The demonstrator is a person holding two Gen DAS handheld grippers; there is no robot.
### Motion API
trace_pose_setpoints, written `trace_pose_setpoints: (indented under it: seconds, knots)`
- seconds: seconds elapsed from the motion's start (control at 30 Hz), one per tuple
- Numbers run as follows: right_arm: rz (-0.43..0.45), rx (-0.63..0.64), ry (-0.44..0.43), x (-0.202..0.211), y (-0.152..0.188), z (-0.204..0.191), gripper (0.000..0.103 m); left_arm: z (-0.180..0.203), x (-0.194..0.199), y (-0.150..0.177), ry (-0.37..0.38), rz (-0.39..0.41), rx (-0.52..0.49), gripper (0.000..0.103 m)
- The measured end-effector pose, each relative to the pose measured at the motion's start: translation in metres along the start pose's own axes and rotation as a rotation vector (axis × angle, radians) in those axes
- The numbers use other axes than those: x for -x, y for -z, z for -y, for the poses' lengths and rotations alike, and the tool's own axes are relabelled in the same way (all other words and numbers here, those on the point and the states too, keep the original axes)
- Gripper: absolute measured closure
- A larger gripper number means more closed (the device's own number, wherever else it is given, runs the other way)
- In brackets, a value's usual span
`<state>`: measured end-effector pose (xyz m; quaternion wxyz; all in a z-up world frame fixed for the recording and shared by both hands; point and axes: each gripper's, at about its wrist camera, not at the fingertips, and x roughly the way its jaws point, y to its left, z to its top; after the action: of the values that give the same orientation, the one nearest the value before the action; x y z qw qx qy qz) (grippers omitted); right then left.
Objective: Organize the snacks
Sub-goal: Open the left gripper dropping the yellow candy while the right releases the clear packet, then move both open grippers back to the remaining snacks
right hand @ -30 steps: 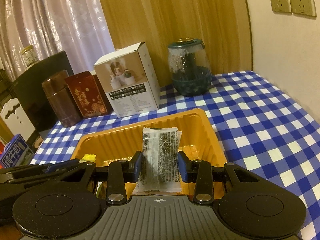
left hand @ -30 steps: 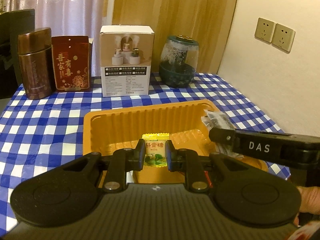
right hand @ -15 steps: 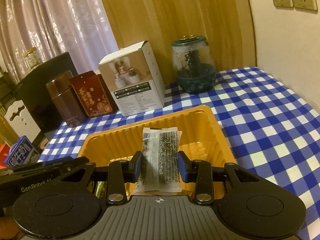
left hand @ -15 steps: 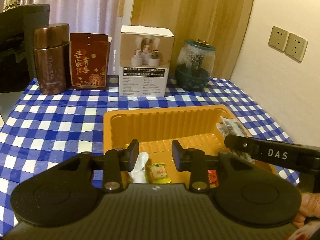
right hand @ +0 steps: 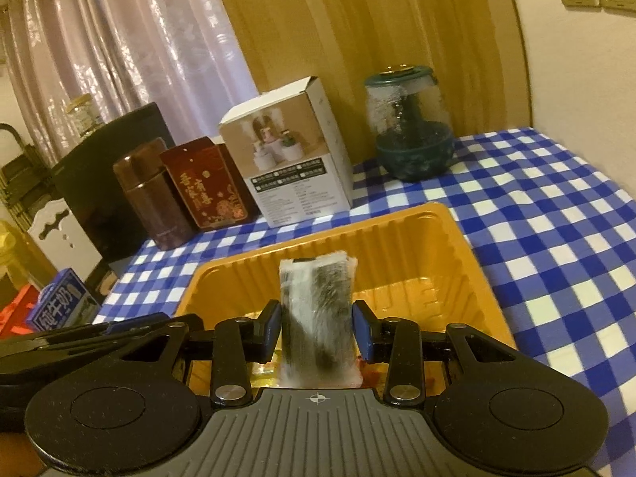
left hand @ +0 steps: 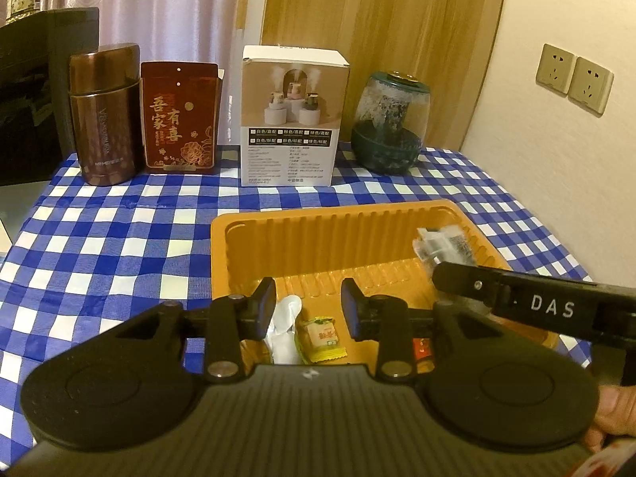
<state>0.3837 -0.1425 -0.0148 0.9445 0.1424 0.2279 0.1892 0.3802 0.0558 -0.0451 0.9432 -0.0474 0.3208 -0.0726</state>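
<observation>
An orange plastic tray (left hand: pixel 338 208) sits on the blue checked tablecloth. My left gripper (left hand: pixel 308 294) hovers over its near part, open, with nothing between the pads. Below it on the tray floor lie a yellow candy (left hand: pixel 320 336), a white wrapper (left hand: pixel 284 326) and a red piece (left hand: pixel 421 349). My right gripper (right hand: pixel 317 318) is shut on a clear packet of dark snack (right hand: pixel 316 302), held upright over the tray (right hand: pixel 397 222). In the left wrist view that packet (left hand: pixel 445 244) pokes out beyond the right gripper's black finger (left hand: pixel 516 298) at the tray's right side.
Along the table's back stand a brown tin (left hand: pixel 105 115), a red box (left hand: pixel 179 119), a white carton (left hand: pixel 294 119) and a green glass jar (left hand: pixel 389 119). A wall with sockets (left hand: pixel 572 79) runs along the right. A blue milk carton (right hand: pixel 59 310) lies off the table's left.
The left gripper opened and let the yellow candy drop into the tray, then drew back a little. The right gripper kept its hold on the packet and stayed put.
</observation>
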Motion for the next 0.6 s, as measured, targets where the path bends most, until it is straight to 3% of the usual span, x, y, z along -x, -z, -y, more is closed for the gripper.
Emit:
trace_pose_setpoints:
  seconds: [0.07,0.17,0.6]
  knots:
    - [0.016,0.002,-0.001,0.001,0.0,0.0,0.062,-0.001,0.0,0.0,-0.004,0.0,0.001,0.07]
    - [0.044,-0.033,0.003,0.005,-0.002,0.005,0.048,-0.001,0.0,0.0,-0.005,-0.002,0.0,0.07]
    - [0.069,-0.04,0.05,0.016,-0.004,0.01,0.045,0.005,0.005,0.003,-0.005,-0.002,-0.022,0.07]
